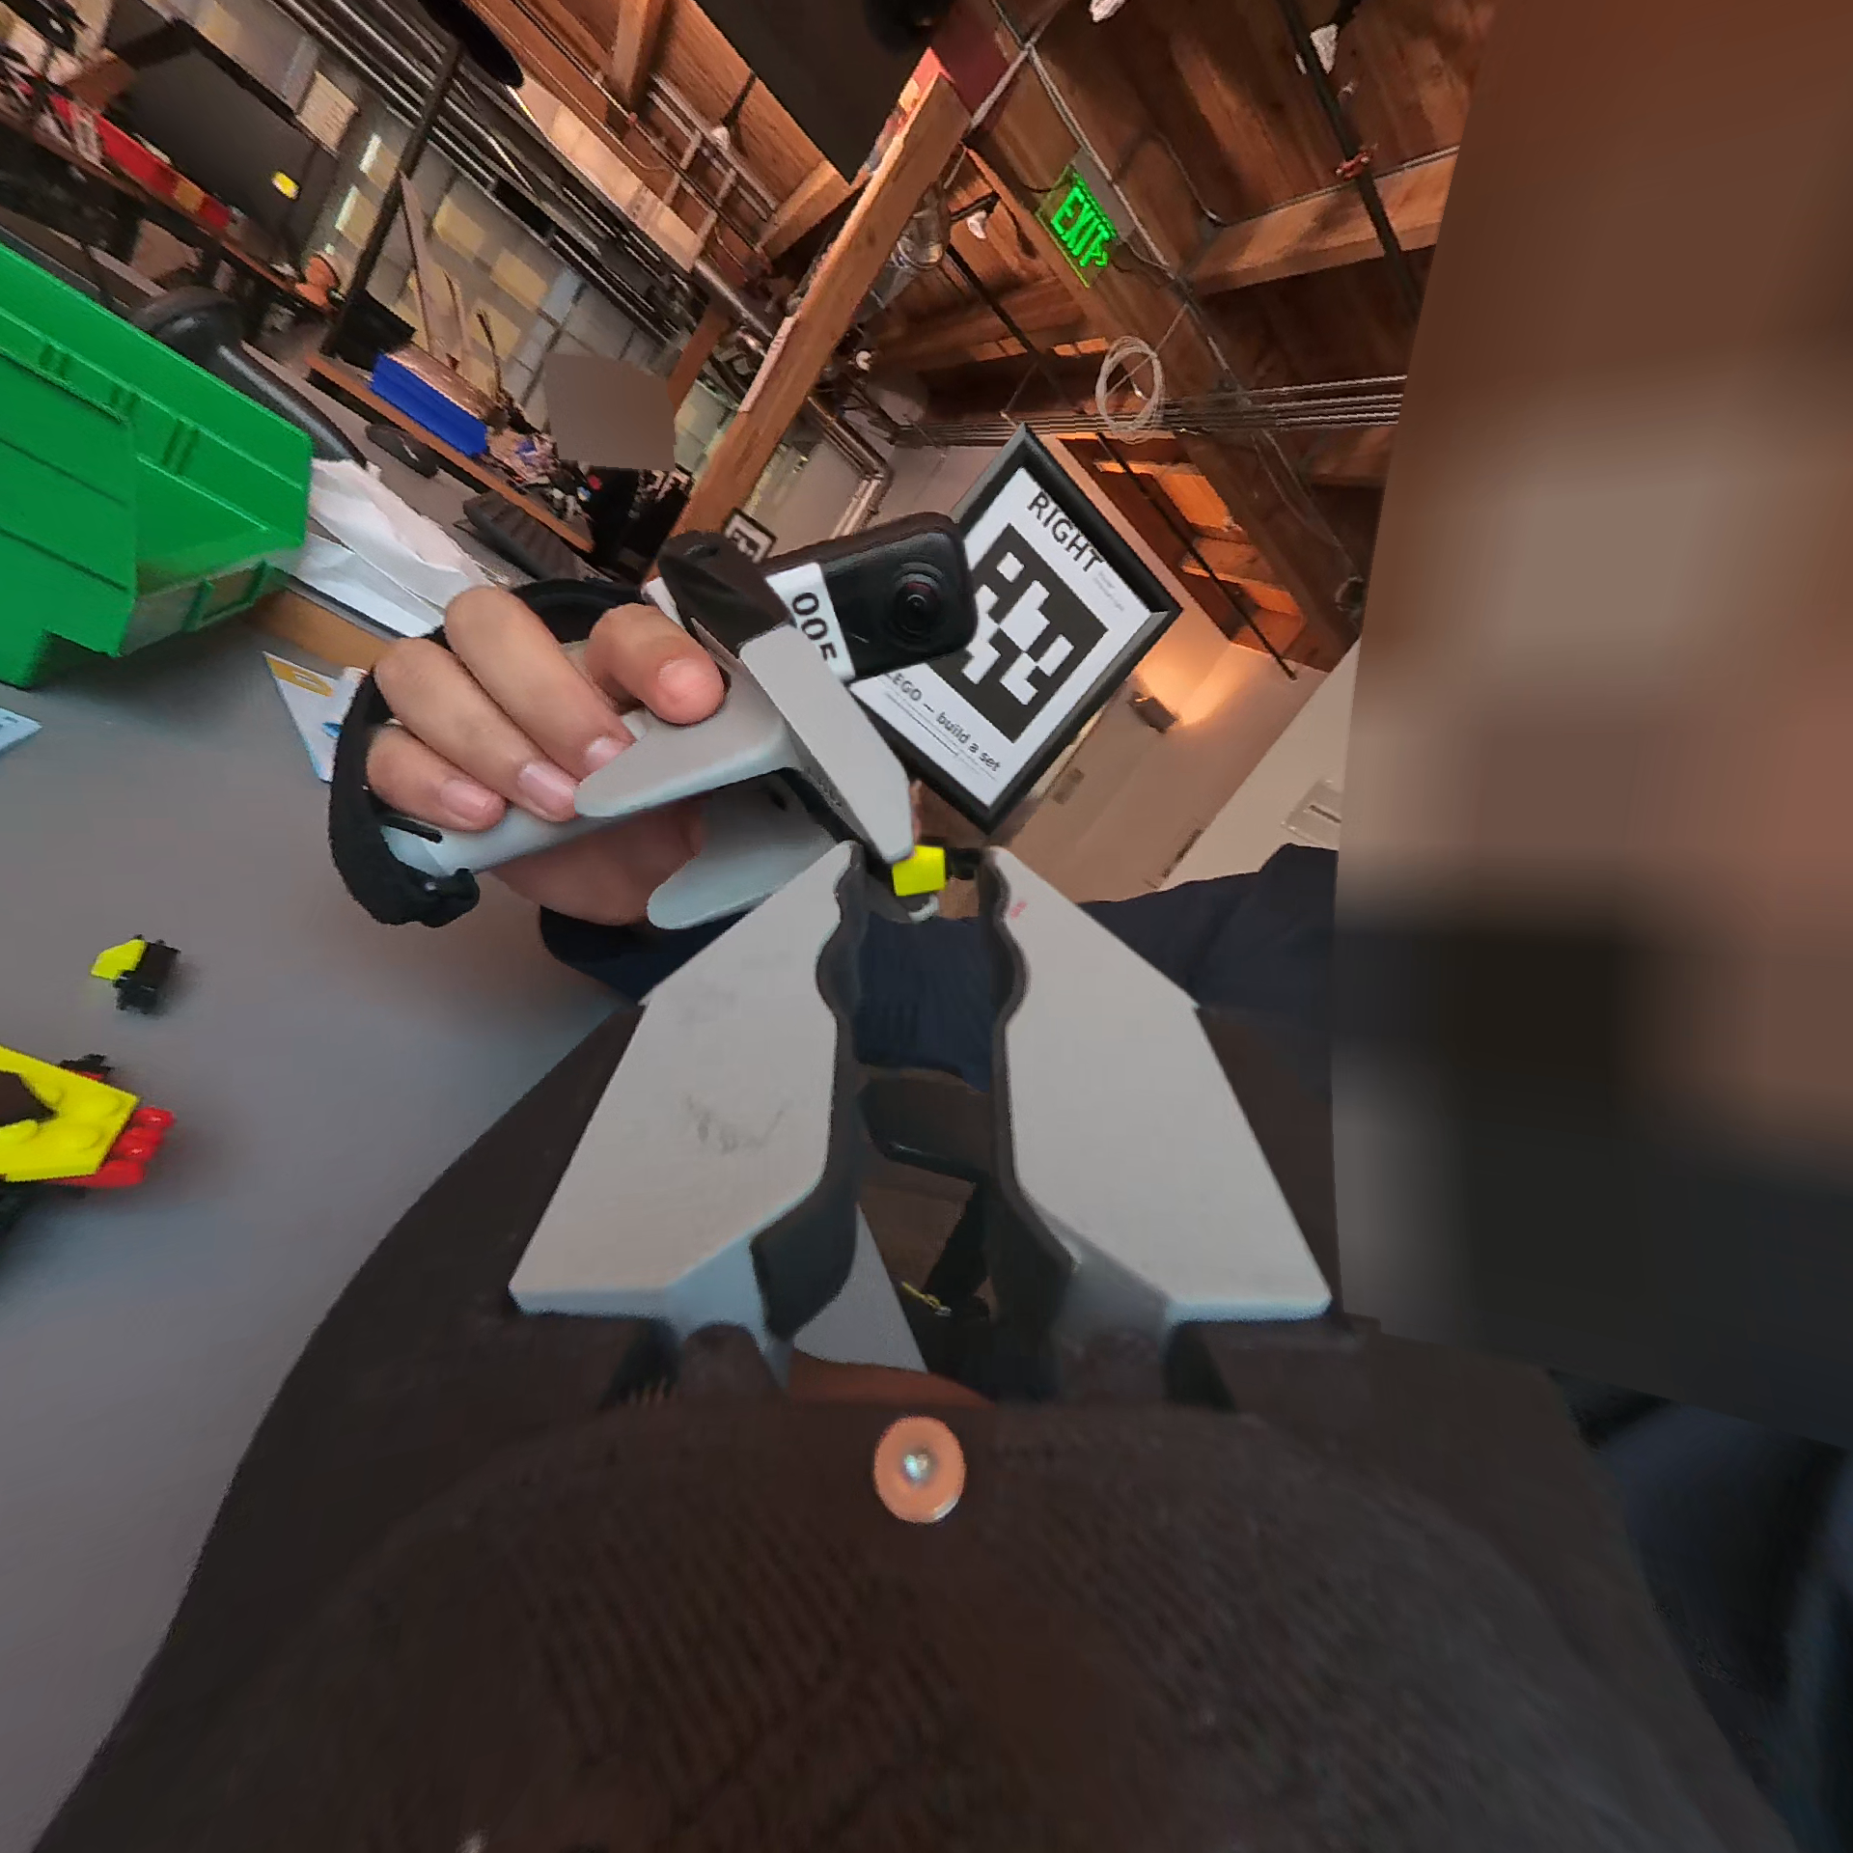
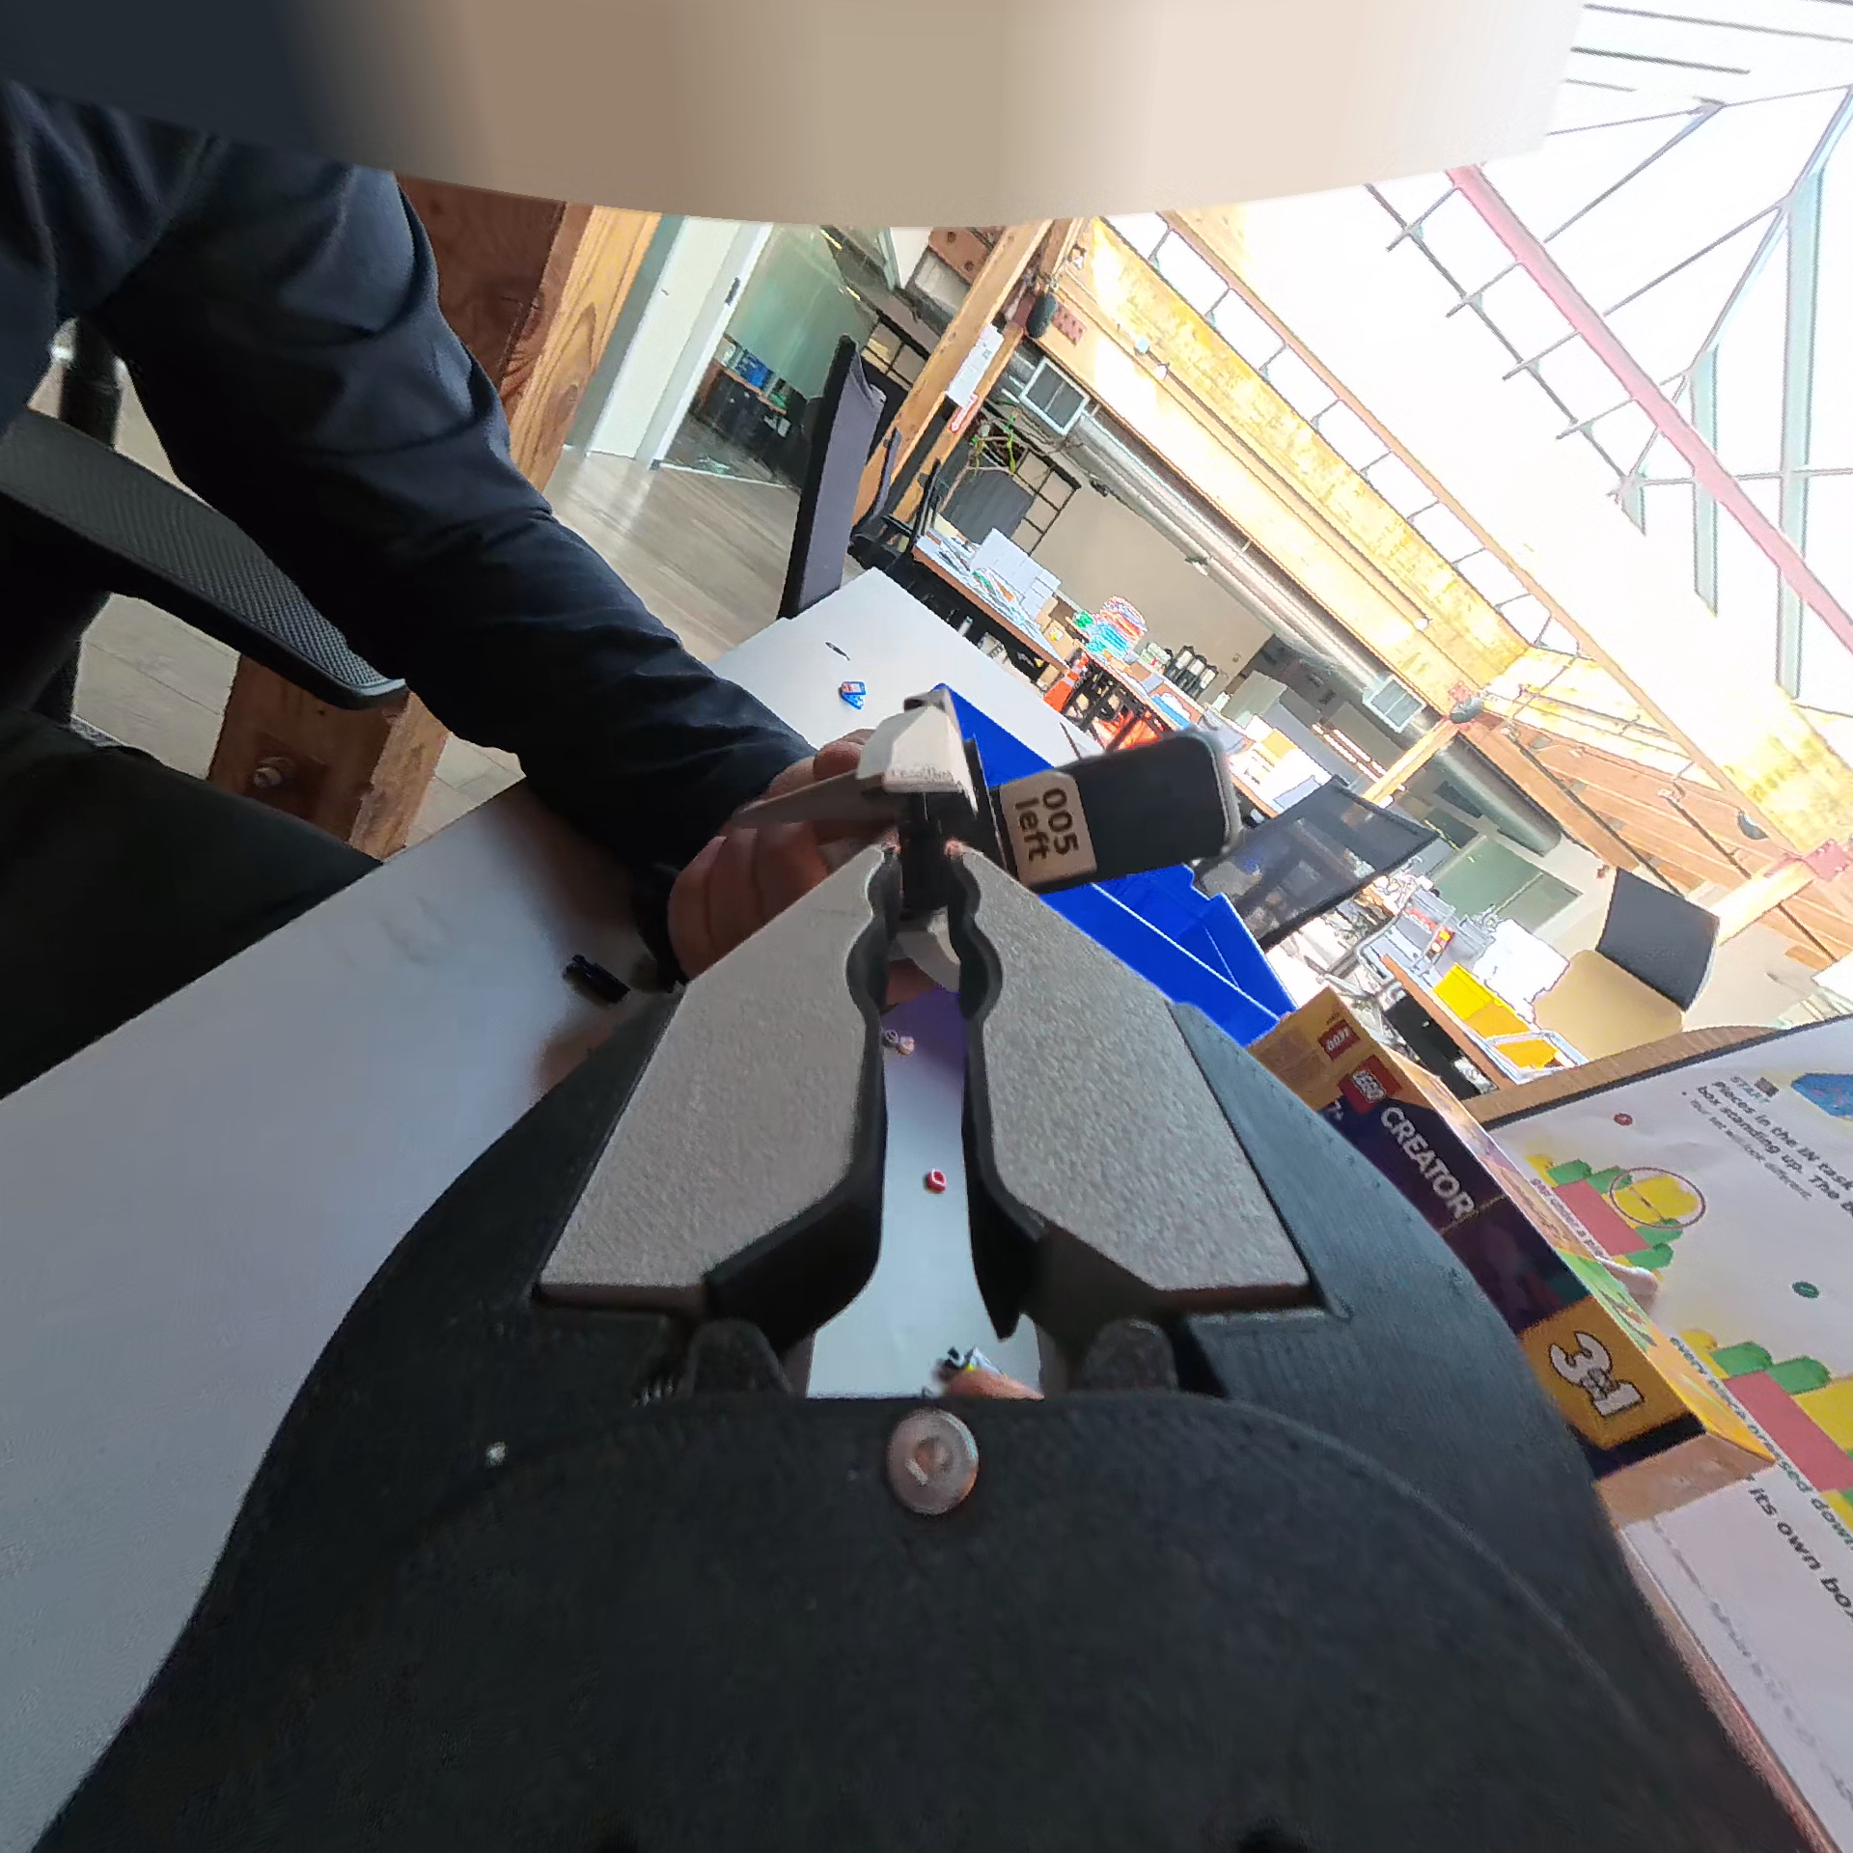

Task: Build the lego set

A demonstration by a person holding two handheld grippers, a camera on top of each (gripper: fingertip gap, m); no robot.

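- The two grippers meet tip to tip in the air above the table (image 1: 251, 852), held close to the person's chest
- The right gripper (image 1: 907, 882) has its jaws clamped on a small yellow brick (image 1: 920, 868), with what looks like a black part at its far side; in the right wrist view only a black piece (image 2: 917, 862) shows between that gripper's tips
- The left gripper (image 1: 917, 872) has its jaws a little apart, the tips flanking the brick; whether they touch it I cannot tell
- The step looks like a handover or a regrip of the brick
- To do it well: close the left jaws squarely on the brick's flat sides before the right lets go, so it does not twist or drop
- Keep both wrists steady and the brick over the table, since a fall into the lap would lose it
- The half-built yellow and red model (image 1: 70, 1128) and a small yellow and black sub-assembly (image 1: 135, 968) lie on the table, well apart from the grippers
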